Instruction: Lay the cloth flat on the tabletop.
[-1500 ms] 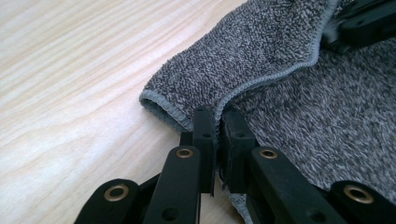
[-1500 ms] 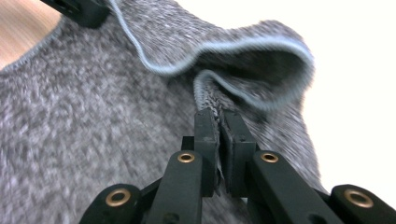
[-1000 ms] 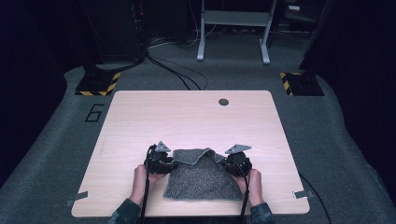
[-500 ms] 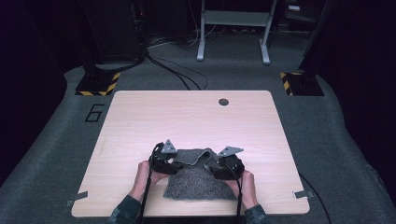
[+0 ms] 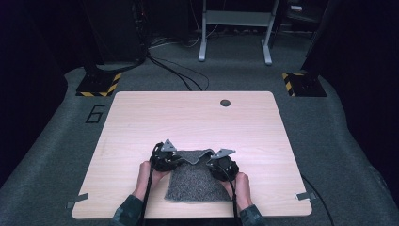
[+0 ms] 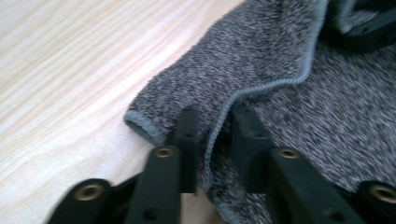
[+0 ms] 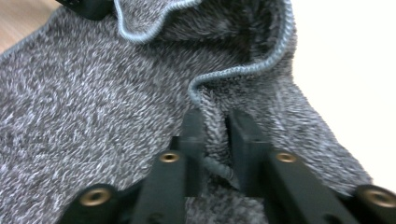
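A speckled grey towel (image 5: 195,181) with pale-blue hem buckles between left gripper (image 6: 214,128) and right gripper (image 7: 215,123), both pinching its edge.

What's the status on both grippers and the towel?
Left hand-held gripper shut on grey towel edge; right hand-held gripper likewise. Far edge lifted, folding. Nothing in the way.

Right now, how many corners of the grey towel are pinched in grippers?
2. The left gripper is shut on the grey towel at its far left corner; the right gripper is shut on its far right corner. The two near corners lie free on the table.
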The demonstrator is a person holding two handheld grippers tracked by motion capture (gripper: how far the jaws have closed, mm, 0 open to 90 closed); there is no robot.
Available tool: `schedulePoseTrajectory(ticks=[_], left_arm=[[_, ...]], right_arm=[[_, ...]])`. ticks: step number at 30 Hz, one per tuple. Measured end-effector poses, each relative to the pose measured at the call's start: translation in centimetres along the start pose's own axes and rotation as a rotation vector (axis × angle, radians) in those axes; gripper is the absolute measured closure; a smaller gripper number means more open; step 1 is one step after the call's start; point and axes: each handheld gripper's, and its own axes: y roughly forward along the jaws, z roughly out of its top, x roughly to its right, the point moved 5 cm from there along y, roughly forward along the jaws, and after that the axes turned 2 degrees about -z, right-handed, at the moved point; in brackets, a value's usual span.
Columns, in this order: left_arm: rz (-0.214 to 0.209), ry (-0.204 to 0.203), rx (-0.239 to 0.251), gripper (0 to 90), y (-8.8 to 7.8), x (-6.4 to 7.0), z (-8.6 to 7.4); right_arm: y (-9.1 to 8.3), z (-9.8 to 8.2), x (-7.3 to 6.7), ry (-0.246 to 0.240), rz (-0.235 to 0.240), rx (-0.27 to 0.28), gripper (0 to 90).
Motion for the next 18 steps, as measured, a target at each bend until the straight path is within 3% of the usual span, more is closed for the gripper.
schedulePoseTrajectory(ticks=[4, 10, 11, 18], left_arm=[[0.018, -0.036, 0.032, 83.5, -0.5, -0.2, 0.0], [0.052, -0.036, 0.056, 86.5, -1.5, -0.5, 0.1], [0.052, -0.031, 0.054, 86.7, -1.6, -0.5, 0.1], [0.051, -0.024, 0.046, 87.1, -2.5, -0.1, 0.2]], right_arm=[[-0.7, -0.1, 0.7, 0.02, -0.007, 0.02, 82.8], [-2.5, -0.1, 2.1, 0.045, -0.002, 0.073, 83.1], [-3.0, -0.1, 2.3, 0.071, -0.009, 0.079, 83.2], [-5.6, -0.5, 4.5, 0.115, -0.029, 0.131, 83.6]])
